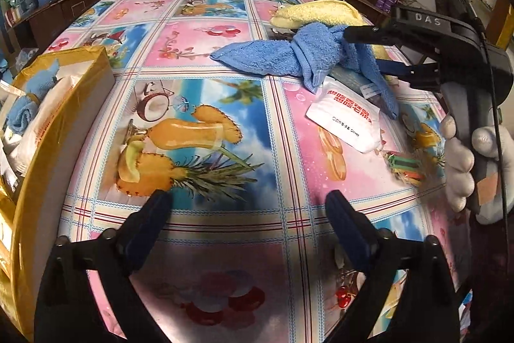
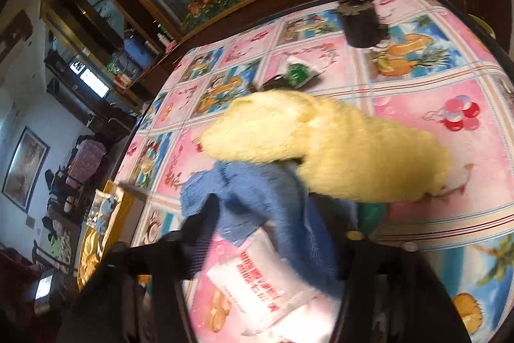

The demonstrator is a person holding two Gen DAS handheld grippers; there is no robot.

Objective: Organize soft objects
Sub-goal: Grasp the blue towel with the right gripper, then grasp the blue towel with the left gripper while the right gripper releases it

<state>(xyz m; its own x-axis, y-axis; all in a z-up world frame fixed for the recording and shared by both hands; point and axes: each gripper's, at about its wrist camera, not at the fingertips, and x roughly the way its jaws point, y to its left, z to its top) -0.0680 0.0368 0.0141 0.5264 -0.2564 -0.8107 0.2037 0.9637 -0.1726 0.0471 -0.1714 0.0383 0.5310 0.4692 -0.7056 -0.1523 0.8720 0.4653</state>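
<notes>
A blue towel (image 1: 273,57) lies bunched at the far right of the table, part of it raised off the cloth. My right gripper (image 1: 363,50) is shut on its bunched end, and the cloth drapes over the lower finger. The right wrist view shows the blue towel (image 2: 257,198) filling the gap of the right gripper (image 2: 266,214) and hiding one finger. A yellow towel (image 1: 321,13) lies just behind, touching the blue one, and shows as the yellow towel (image 2: 337,150). My left gripper (image 1: 247,201) hangs open over the table's near side, holding nothing.
A cardboard box (image 1: 64,118) at the left edge holds another blue cloth (image 1: 22,111) and white bags. A white packet (image 1: 343,118) and a small colourful bundle (image 1: 406,166) lie near the right gripper. A green packet (image 2: 298,73) and a dark bottle (image 2: 359,21) sit farther back.
</notes>
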